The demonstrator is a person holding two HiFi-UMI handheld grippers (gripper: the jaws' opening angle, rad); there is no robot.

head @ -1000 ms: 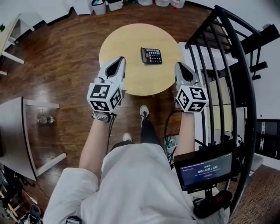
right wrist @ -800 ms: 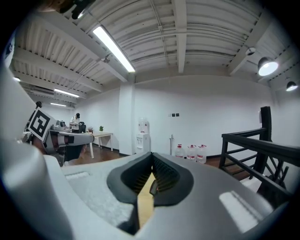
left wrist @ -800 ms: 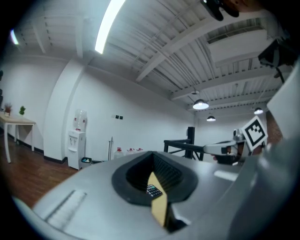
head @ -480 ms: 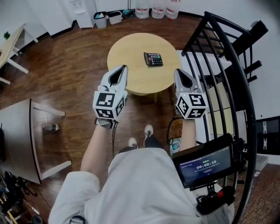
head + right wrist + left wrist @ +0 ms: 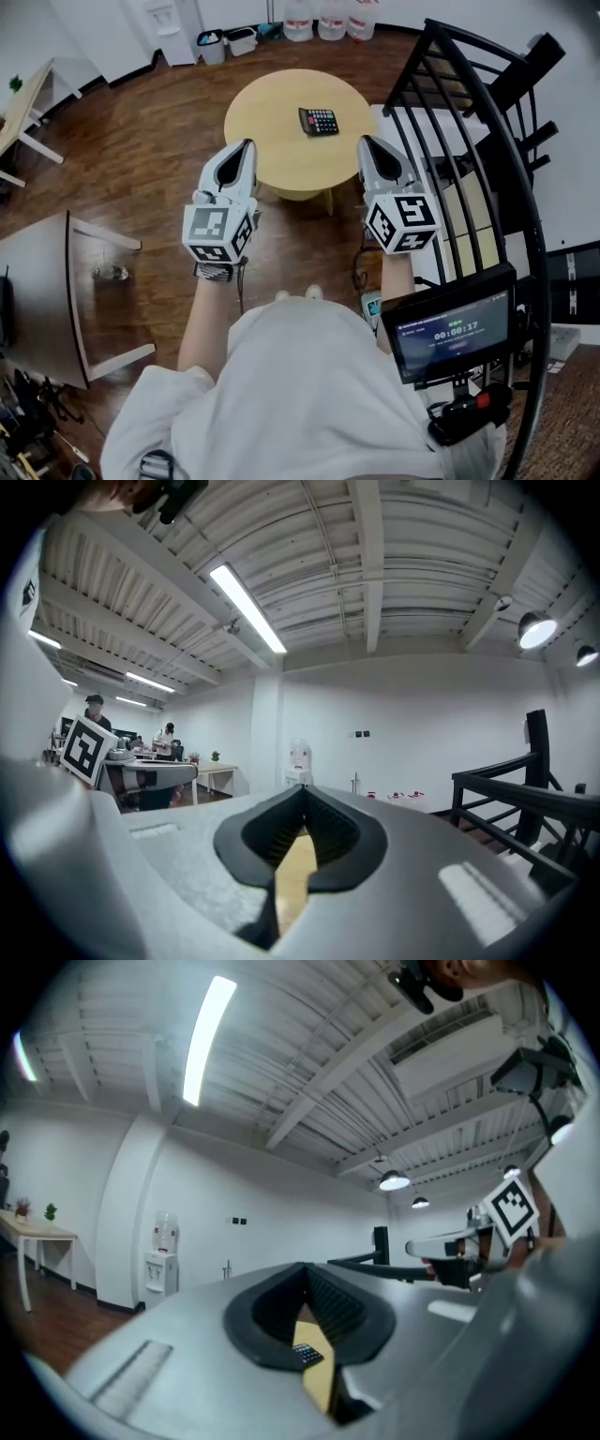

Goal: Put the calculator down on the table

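A black calculator [image 5: 319, 121] lies flat on the round yellow table [image 5: 272, 159], right of its middle. My left gripper [image 5: 247, 144] hangs shut and empty over the floor at the table's near left edge. My right gripper [image 5: 363, 141] is shut and empty at the near right edge. Neither touches the calculator. In the left gripper view the closed jaws [image 5: 305, 1279] leave a thin gap that shows the calculator [image 5: 307, 1355] and the table [image 5: 321, 1391]. Through the closed jaws [image 5: 305, 803] in the right gripper view, only a strip of table [image 5: 295, 878] shows.
A black stair railing [image 5: 487, 141] curves close along the right. A screen on a mount [image 5: 455, 333] sits by the person's right hip. A grey table [image 5: 37, 291] stands at the left, with a bottle [image 5: 111, 273] on the floor beside it. Bins [image 5: 225, 39] and water bottles [image 5: 319, 23] line the far wall.
Both shut grippers have lifted and drawn back from the table toward the person. The calculator has not moved on the table.
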